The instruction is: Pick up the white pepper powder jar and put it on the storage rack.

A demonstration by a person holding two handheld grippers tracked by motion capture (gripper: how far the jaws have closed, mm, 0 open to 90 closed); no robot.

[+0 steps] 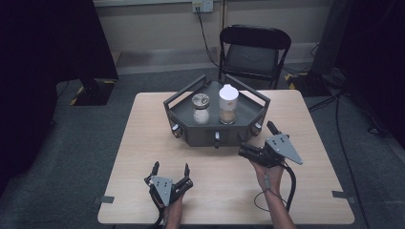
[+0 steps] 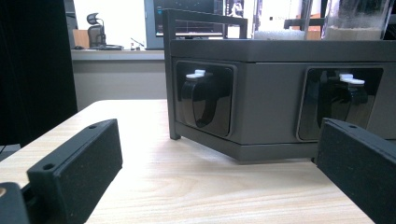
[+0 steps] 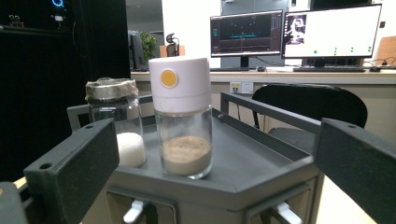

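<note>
The white-capped shaker (image 1: 228, 104) stands upright on the dark grey tray (image 1: 184, 110), long axis vertical, cap up, on the right half of the tray floor. In the right gripper view the shaker (image 3: 182, 116) shows a yellow dot on its white cap and brown powder in the bottom of its clear glass body. Just beside it, apart and on its left, stands the shorter jar (image 1: 201, 108), also upright, with a metal lid and white grains inside (image 3: 114, 119). The tray sits at the far middle of the wooden counter (image 1: 138, 143), with small knobs along its front faces.

The right claw (image 1: 258, 138) is held off the tray's front right corner, raised and aimed at the shaker, its jaws wide apart and empty. The left claw (image 1: 170, 168) lies low near the counter's near edge, well apart from the tray, jaws likewise spread and holding nothing. A folding chair (image 1: 254, 50) stands beyond the counter.
</note>
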